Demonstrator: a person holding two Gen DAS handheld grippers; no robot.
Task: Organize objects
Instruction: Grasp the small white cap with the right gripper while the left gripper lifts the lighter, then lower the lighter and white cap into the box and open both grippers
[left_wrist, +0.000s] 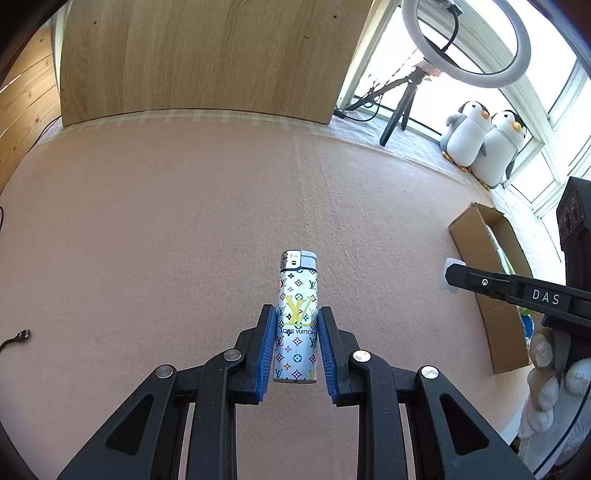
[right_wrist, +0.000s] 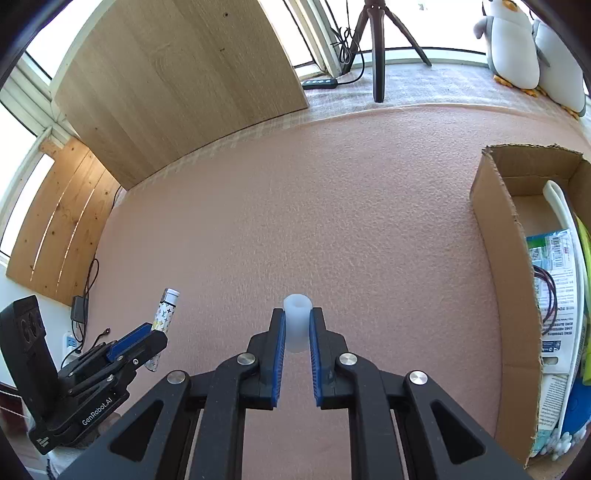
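Above the pink mat, my left gripper (left_wrist: 297, 328) pinches a patterned lighter (left_wrist: 296, 317) while my right gripper (right_wrist: 297, 328) clamps a white plastic tube (right_wrist: 296, 323); both look mid-carry, next needing a swing right into the cardboard box (right_wrist: 498, 236)

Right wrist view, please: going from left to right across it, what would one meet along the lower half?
left gripper shut on the patterned lighter → right gripper shut on the small white tube → bare pink mat → cardboard box with packets inside.
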